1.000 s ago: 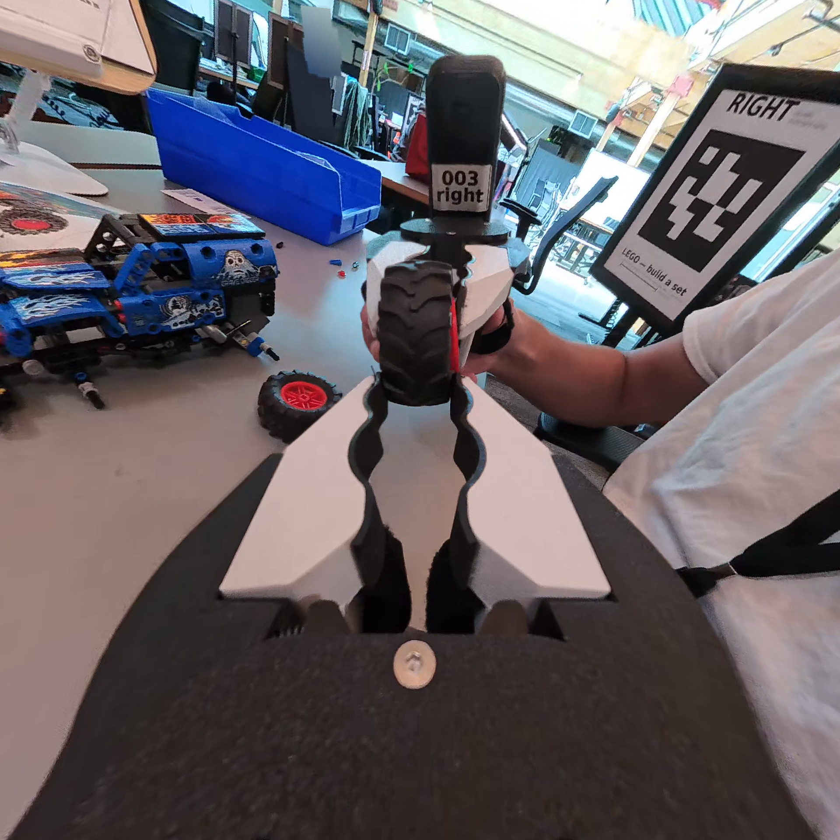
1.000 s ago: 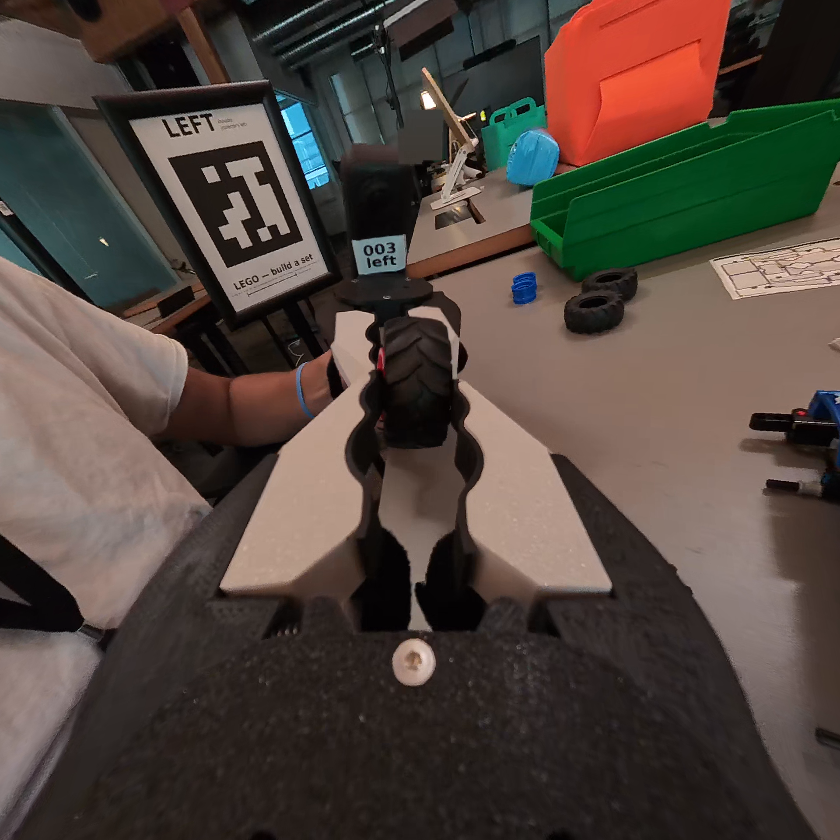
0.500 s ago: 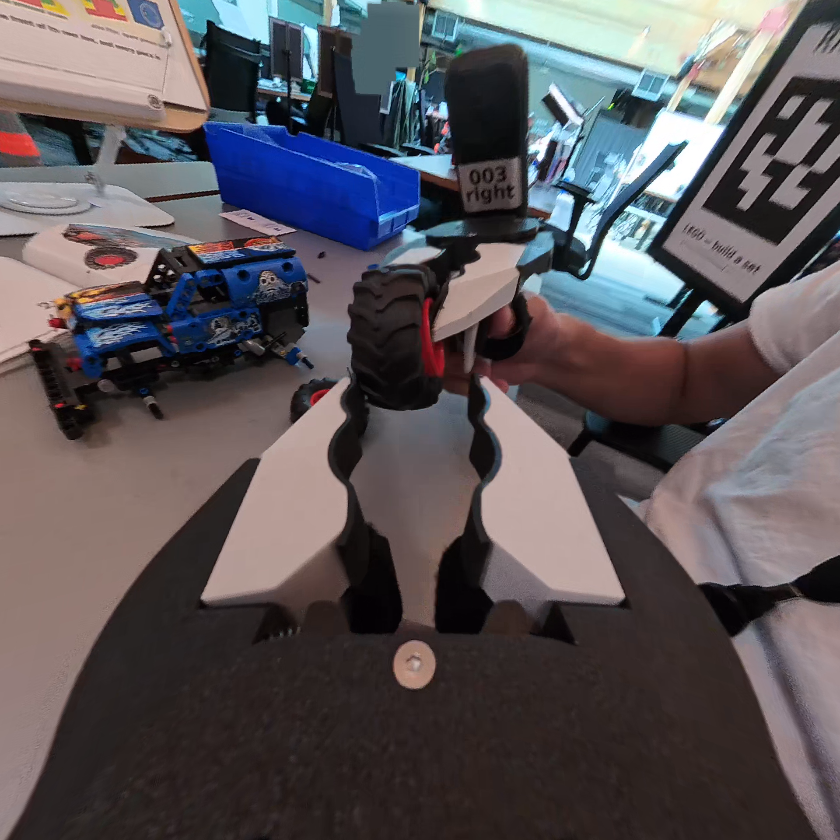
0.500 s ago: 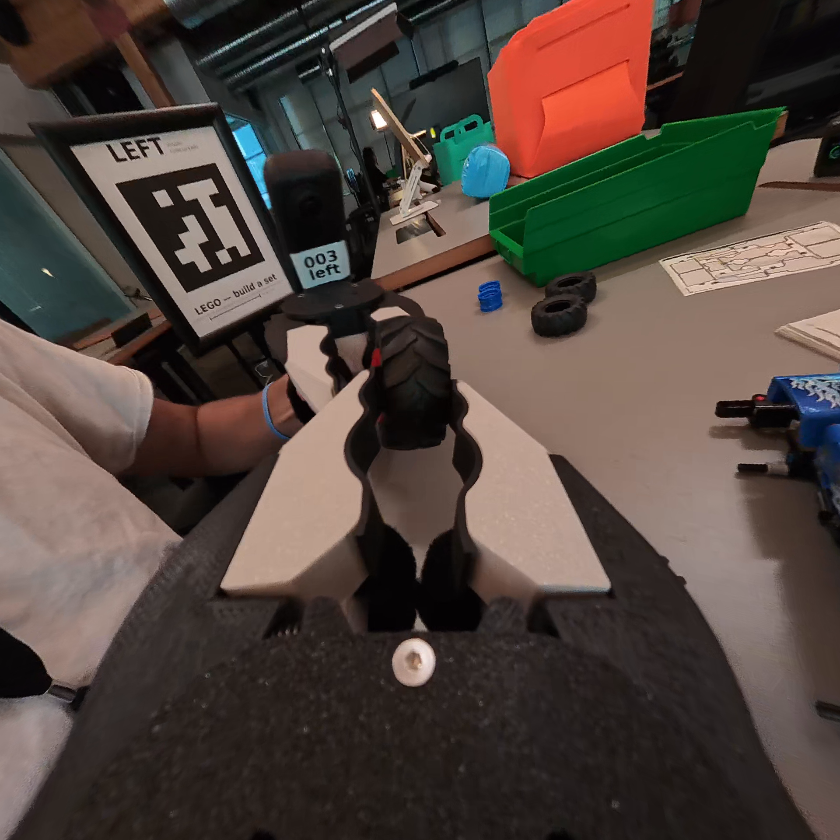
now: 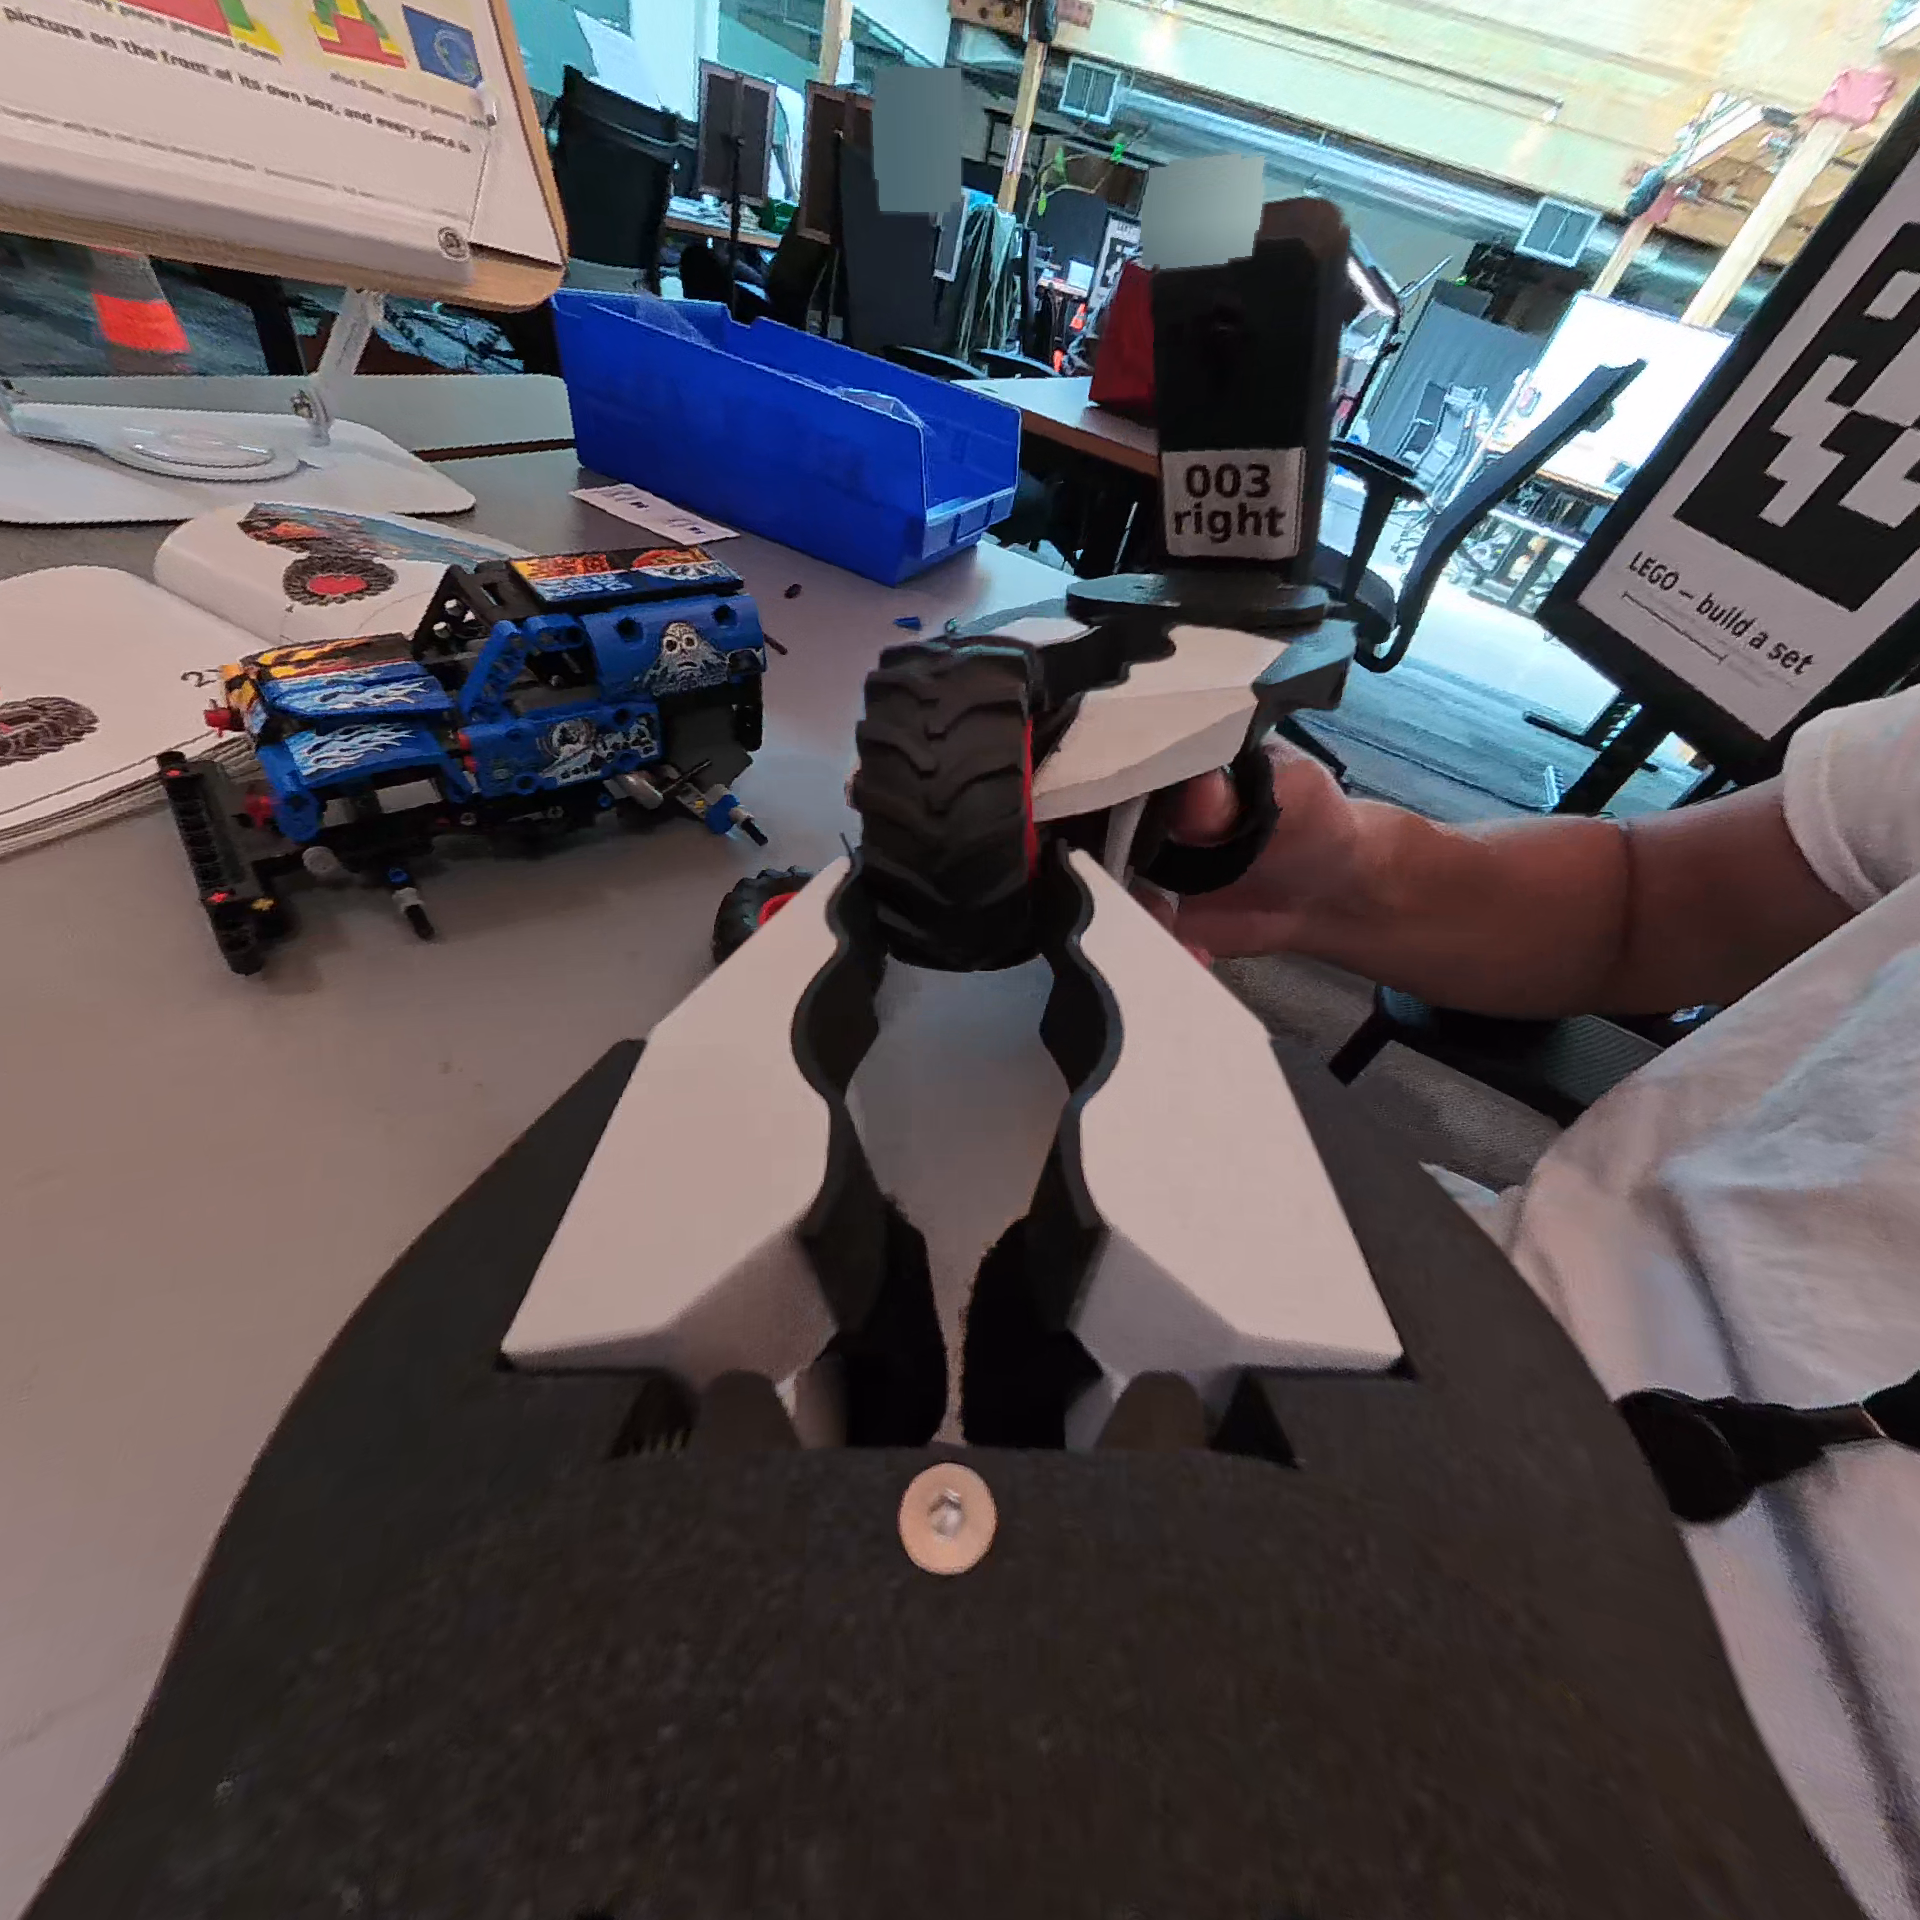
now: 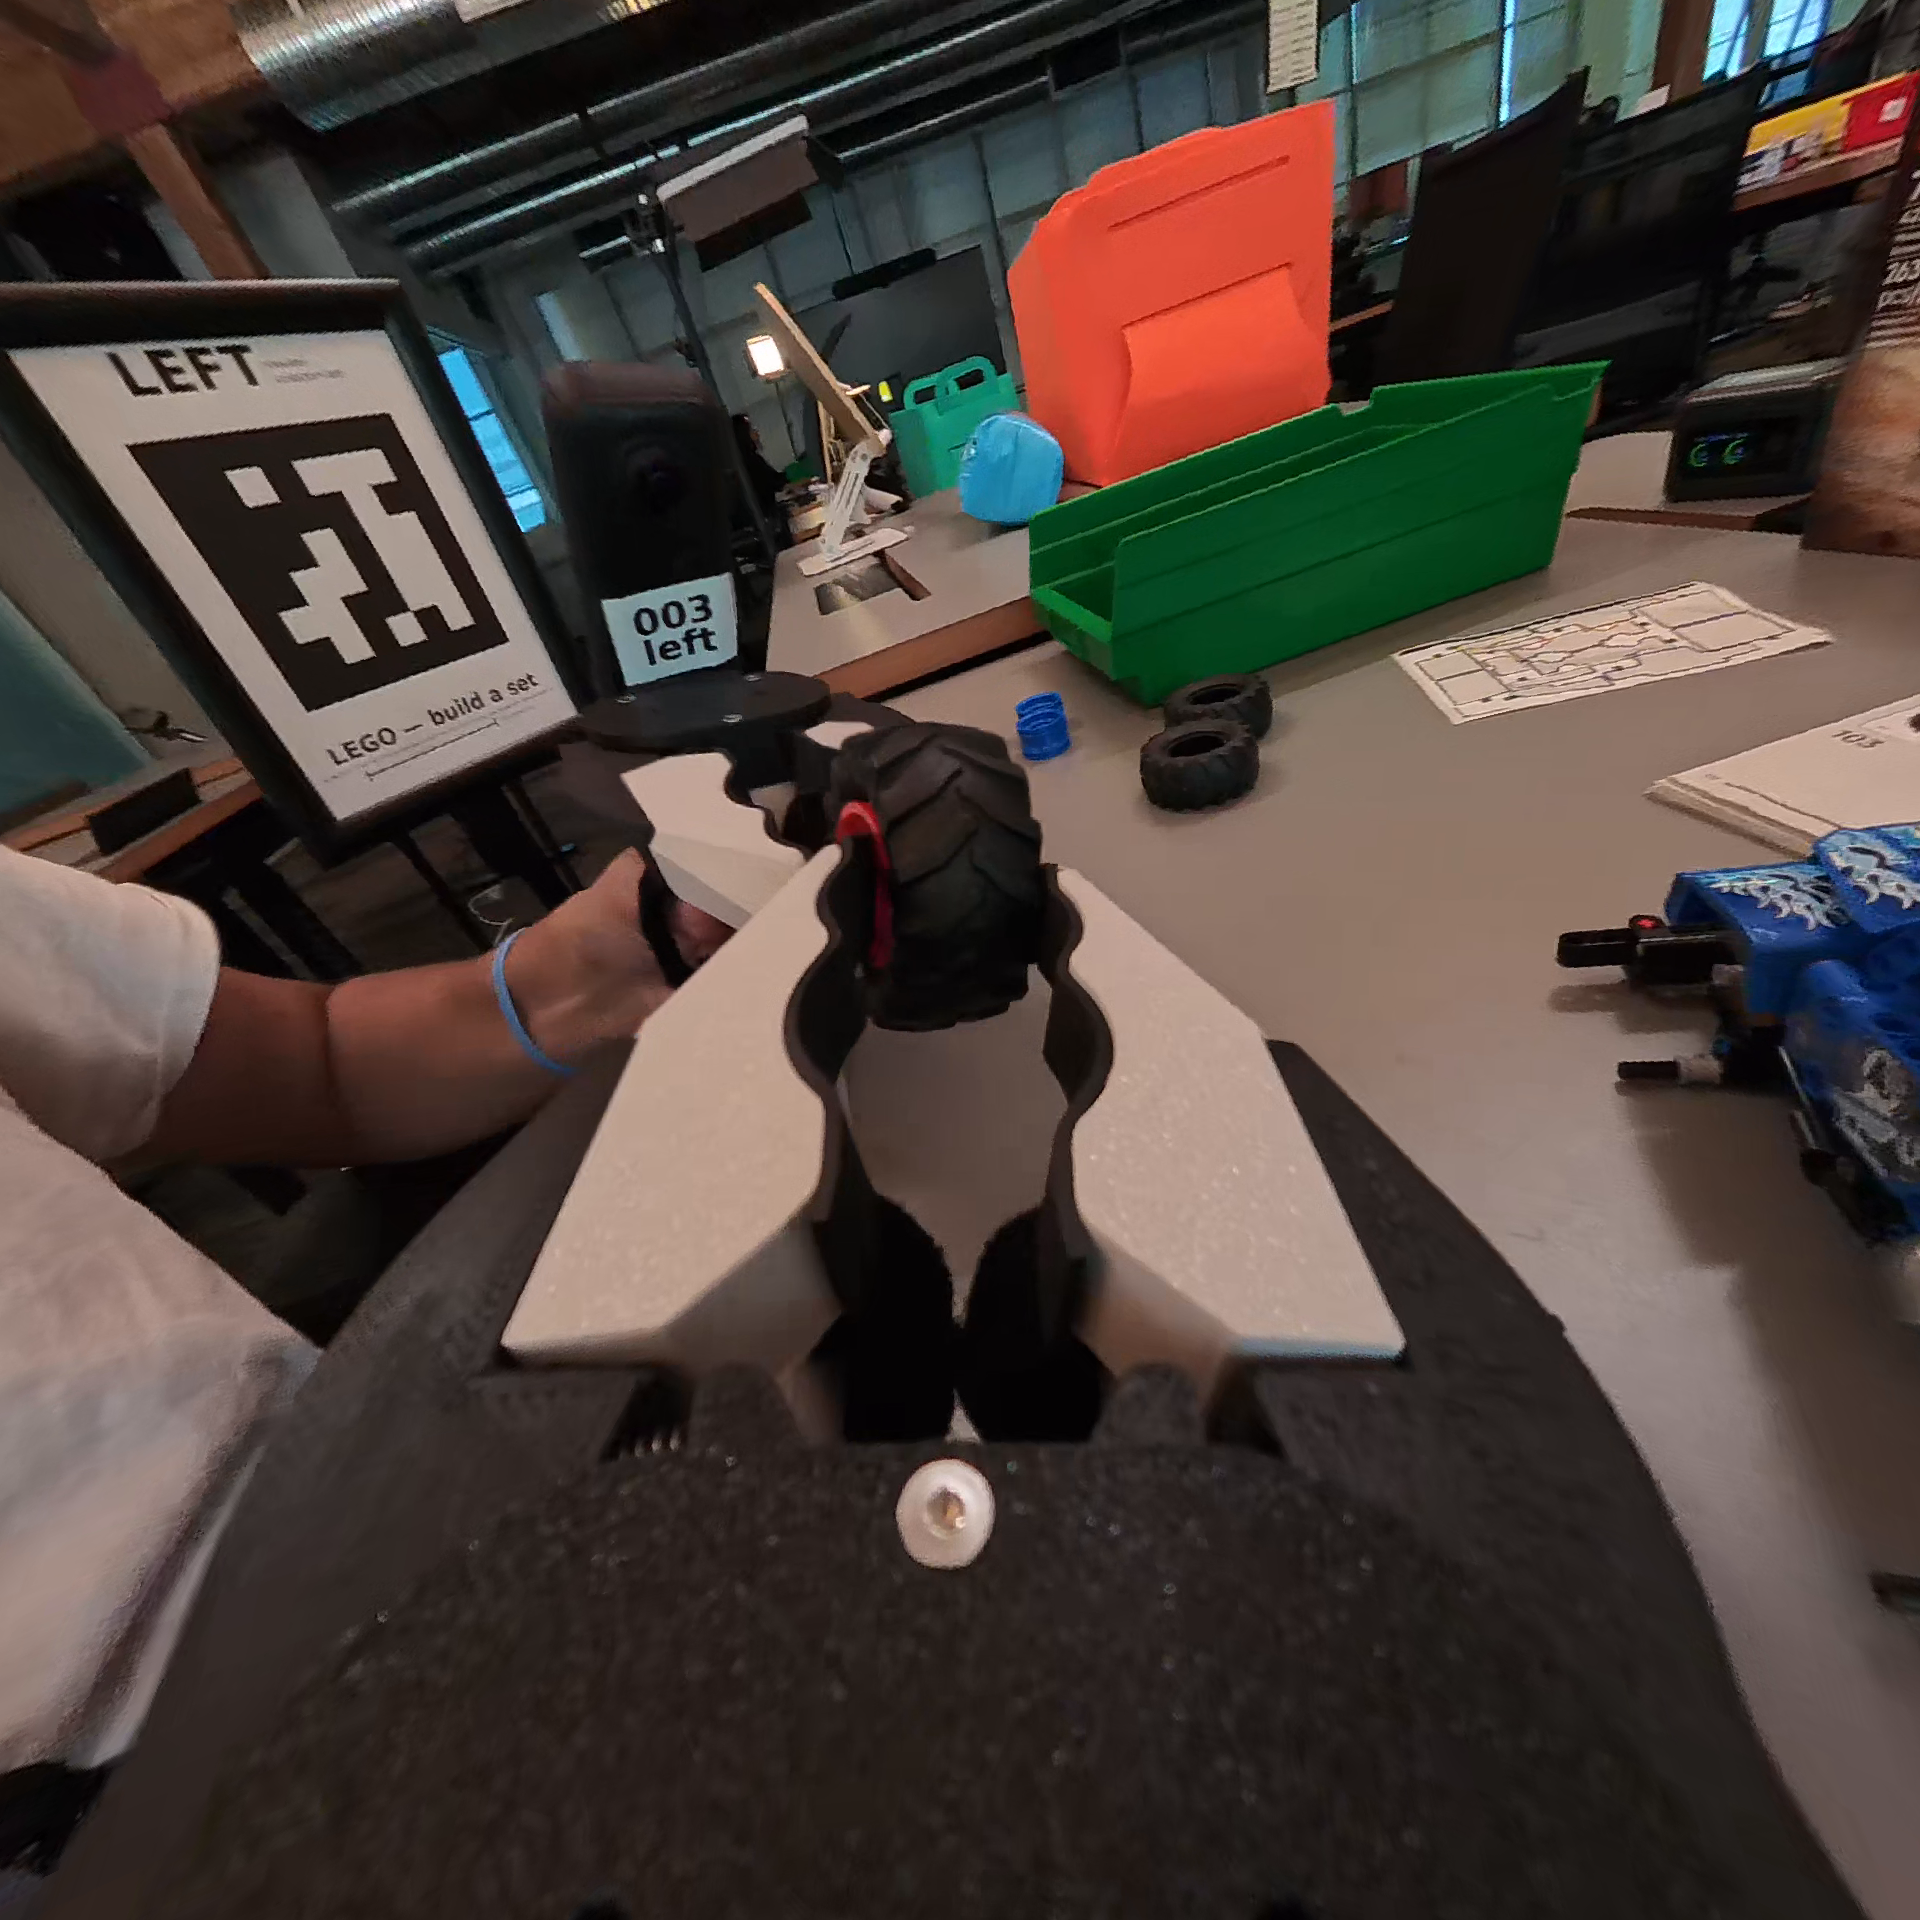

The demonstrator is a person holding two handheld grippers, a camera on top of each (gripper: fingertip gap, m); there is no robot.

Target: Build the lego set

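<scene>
A wheel with a black tyre and red rim (image 5: 951, 800) hangs in the air between my two grippers. My left gripper (image 5: 958, 920) is closed around its lower part. My right gripper (image 6: 945, 935) faces it from the other side and grips the same wheel (image 6: 951, 873), with the red rim on its left. The blue Lego truck (image 5: 478, 717) lies on the grey table to the left, its axle pins bare; it also shows in the right wrist view (image 6: 1829, 997). Another red-rimmed wheel (image 5: 758, 904) lies on the table just beyond my left fingers.
Two loose black tyres (image 6: 1205, 738) and a blue spring part (image 6: 1039, 725) lie near a green bin (image 6: 1309, 530). A blue bin (image 5: 790, 436) stands behind the truck. An open instruction booklet (image 5: 83, 707) and a sticker sheet (image 6: 1600, 644) lie on the table. The person's arms are close by. My two grippers' fingertips are within a few centimetres of each other. From either gripper's tips it is about 15 centimetres to the blue Lego truck (image 5: 478, 717). The right camera catches it too, in the right wrist view (image 6: 1873, 970).
The left gripper opened half a second ago and has closed on the wheel again. Both grippers swung toward the truck, and the wheel has turned so its red rim shows.
</scene>
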